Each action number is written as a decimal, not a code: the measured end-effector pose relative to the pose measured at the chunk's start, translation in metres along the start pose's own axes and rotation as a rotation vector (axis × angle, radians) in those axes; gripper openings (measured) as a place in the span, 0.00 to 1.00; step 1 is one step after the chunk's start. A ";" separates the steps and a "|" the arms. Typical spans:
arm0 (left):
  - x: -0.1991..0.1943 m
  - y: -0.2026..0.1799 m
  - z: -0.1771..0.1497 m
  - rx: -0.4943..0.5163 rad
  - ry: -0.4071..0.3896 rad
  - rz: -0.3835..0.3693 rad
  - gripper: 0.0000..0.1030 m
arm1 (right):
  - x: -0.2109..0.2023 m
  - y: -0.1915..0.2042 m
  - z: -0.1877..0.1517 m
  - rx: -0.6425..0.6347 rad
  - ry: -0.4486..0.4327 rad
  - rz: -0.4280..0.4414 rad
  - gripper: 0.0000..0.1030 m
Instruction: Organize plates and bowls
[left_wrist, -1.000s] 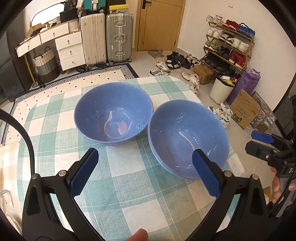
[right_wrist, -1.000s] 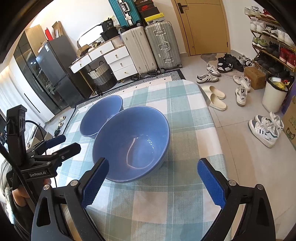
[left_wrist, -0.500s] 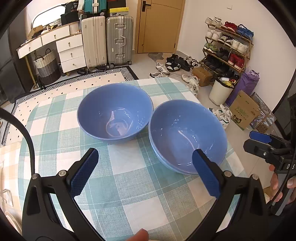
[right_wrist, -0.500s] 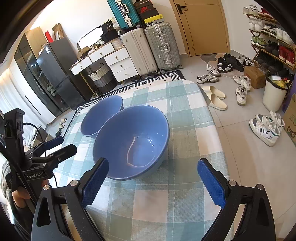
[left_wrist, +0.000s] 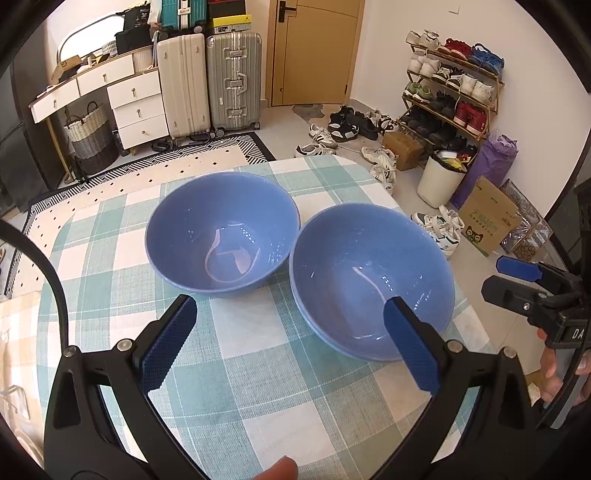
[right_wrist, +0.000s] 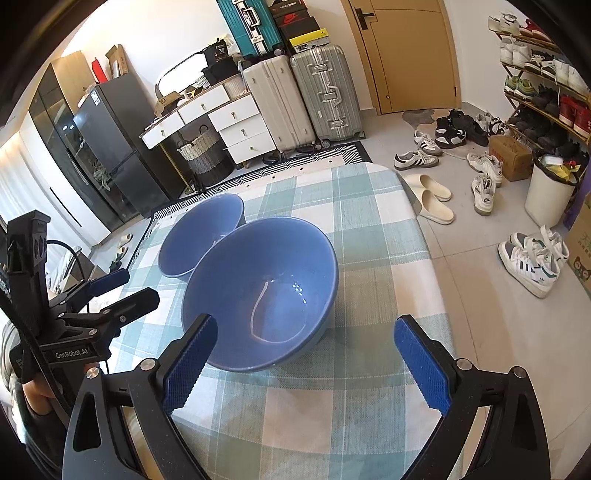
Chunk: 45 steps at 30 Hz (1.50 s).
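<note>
Two blue bowls stand side by side, nearly touching, on the green-and-white checked table (left_wrist: 258, 387). In the left wrist view a single bowl (left_wrist: 221, 230) is on the left; on the right a bowl (left_wrist: 371, 278) appears nested in another, with a second rim below it. In the right wrist view the right bowl (right_wrist: 260, 291) is nearest and the other bowl (right_wrist: 201, 234) is behind it. My left gripper (left_wrist: 286, 343) is open and empty, just short of both bowls. My right gripper (right_wrist: 306, 362) is open and empty, in front of the near bowl.
The table edge (right_wrist: 424, 258) drops to a tiled floor with scattered shoes (right_wrist: 532, 258). A white bin (left_wrist: 441, 181), a cardboard box (left_wrist: 489, 218) and a shoe rack (left_wrist: 454, 92) stand to the right. Suitcases (left_wrist: 232, 81) and drawers (left_wrist: 136, 107) line the far wall.
Both grippers have drawn back a little from the bowls, so the bowls look slightly farther away. The bowls have not moved. Both grippers stay open.
</note>
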<state>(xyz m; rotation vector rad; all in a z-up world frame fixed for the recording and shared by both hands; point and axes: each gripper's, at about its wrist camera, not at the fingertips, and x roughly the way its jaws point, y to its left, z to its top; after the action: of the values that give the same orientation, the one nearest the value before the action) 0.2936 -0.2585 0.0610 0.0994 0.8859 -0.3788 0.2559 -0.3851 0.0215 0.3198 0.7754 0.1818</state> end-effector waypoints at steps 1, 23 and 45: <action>0.002 -0.001 0.002 0.001 0.002 0.002 0.98 | 0.001 0.000 0.002 -0.003 0.001 0.000 0.95; 0.092 -0.001 0.023 -0.015 0.101 -0.006 0.96 | 0.067 -0.012 0.025 0.022 0.093 0.021 0.93; 0.094 -0.004 0.020 -0.019 0.115 -0.039 0.90 | 0.090 -0.014 0.025 0.031 0.125 0.036 0.85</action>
<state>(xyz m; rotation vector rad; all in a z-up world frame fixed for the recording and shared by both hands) 0.3603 -0.2931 0.0012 0.0871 1.0063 -0.4044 0.3373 -0.3789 -0.0257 0.3540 0.8970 0.2258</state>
